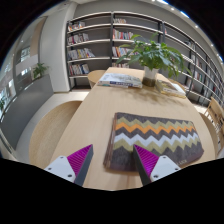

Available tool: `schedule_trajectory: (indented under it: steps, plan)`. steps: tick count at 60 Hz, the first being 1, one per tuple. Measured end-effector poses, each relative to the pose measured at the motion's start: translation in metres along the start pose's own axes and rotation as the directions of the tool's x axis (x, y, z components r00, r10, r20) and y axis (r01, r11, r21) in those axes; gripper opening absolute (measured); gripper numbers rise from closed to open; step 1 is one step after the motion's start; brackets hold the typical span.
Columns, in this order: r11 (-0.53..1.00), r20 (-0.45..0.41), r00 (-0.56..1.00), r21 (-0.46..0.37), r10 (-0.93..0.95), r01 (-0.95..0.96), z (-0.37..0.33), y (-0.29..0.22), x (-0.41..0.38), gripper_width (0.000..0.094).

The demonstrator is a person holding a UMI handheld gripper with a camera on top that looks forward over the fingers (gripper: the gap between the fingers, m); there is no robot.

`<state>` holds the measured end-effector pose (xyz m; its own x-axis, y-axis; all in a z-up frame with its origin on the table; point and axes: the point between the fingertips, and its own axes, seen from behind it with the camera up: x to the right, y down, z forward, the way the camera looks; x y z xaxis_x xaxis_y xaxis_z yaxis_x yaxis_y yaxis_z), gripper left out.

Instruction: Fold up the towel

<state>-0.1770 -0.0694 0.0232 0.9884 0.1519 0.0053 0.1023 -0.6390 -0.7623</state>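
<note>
Item: towel (153, 140), zigzag-striped in grey, orange, yellow and purple. It is lying flat on the pale wooden table (85, 120), already looking doubled into a rectangle, its near edge running just ahead of the right finger. Lying spread and flat, it is offering a free near edge and corners to a low approach, which is probably why the tool is sitting close to the tabletop.

Item: gripper (111, 163). Its two fingers are standing apart with bare table showing between them; nothing is being held. The right magenta pad (146, 160) is overlapping the towel's near edge in the view, though whether it is touching the cloth cannot be told; the left pad (79, 158) is hovering over bare wood, beside the towel.

Item: potted plant (150, 55), standing at the table's far end, well apart from the towel and clear of any fold.

Item: open book or papers (120, 79), lying near the plant, also out of the working area.

Item: bookshelves (95, 40), lining the curved wall beyond.

Judgement: the next fold is not yet begun; the open fingers are seemingly being lined up to pinch a near corner.
</note>
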Motion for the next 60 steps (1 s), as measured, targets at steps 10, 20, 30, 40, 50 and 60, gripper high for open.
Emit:
schedule_trajectory:
  steps: [10,20,30,40,50,60]
  plan:
    - [0.999,-0.037,0.999,-0.033,-0.034,0.032,0.068,-0.026,-0.004,0.0764]
    - [0.999,-0.125,0.992,-0.034,0.012,-0.016,0.076,-0.029,0.019,0.0391]
    - [0.993,-0.140,0.985,-0.084,-0.098,0.086,0.070,-0.022,0.028,0.0093]
    - [0.995,-0.056,0.997,-0.082,-0.062,0.057,0.052,-0.043,0.039,0.0065]
    - [0.997,-0.112,0.991,0.031,-0.069,0.073,-0.011,-0.102,0.120,0.0065]
    - [0.995,-0.139,0.989,0.076,-0.053,0.064,-0.041,-0.114,0.209,0.0076]
